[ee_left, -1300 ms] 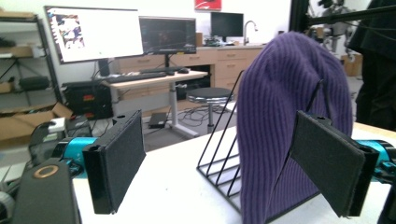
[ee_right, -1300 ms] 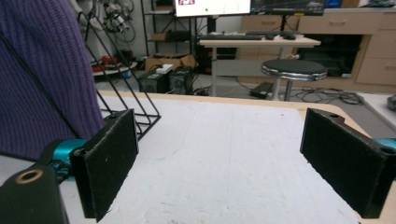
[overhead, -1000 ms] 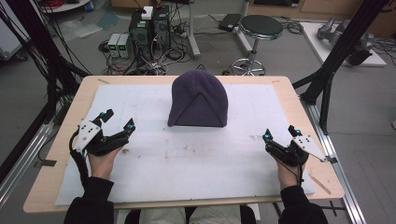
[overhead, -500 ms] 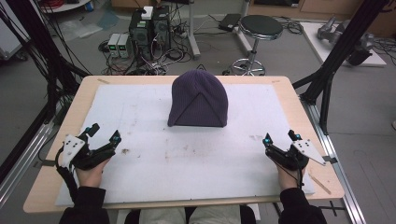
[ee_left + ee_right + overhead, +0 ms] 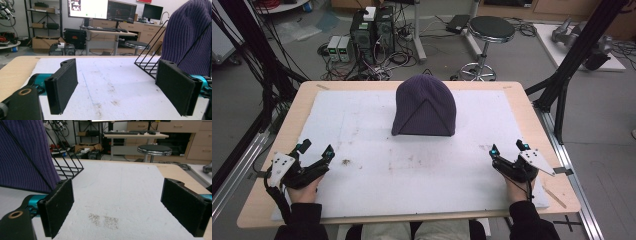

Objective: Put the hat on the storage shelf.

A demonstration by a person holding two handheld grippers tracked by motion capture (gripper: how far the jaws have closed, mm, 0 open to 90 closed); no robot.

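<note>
At the far middle of the table [image 5: 522,105], on the white mat [image 5: 422,165], stands a purple knit hat [image 5: 424,106]; it is pulled over a black wire rack [image 5: 150,65], whose thin bars show past the hat's edge in both gripper views; from above, a dark triangle of wire lies against the hat's front. The hat sits upright, its rounded crown toward the far edge and its straight hem on the mat.

The left gripper [image 5: 314,153] lies low near the front left corner of the mat, held in the person's left hand [image 5: 303,186]; its jaws are spread wide with nothing between them, and in the left gripper view bare mat shows between the two black pads, with the hat [image 5: 187,37] off to the right and farther away. The right gripper [image 5: 509,148] sits near the front right edge of the mat in the right hand [image 5: 518,189]; its jaws are likewise parted and empty; in the right gripper view the hat [image 5: 22,155] and the rack [image 5: 67,162] rise at the left, beyond the near pad. Both grippers are well apart from the hat and from each other. Faint brown specks mark the mat between them; a black stool [image 5: 490,30] stands on the floor beyond the table.
</note>
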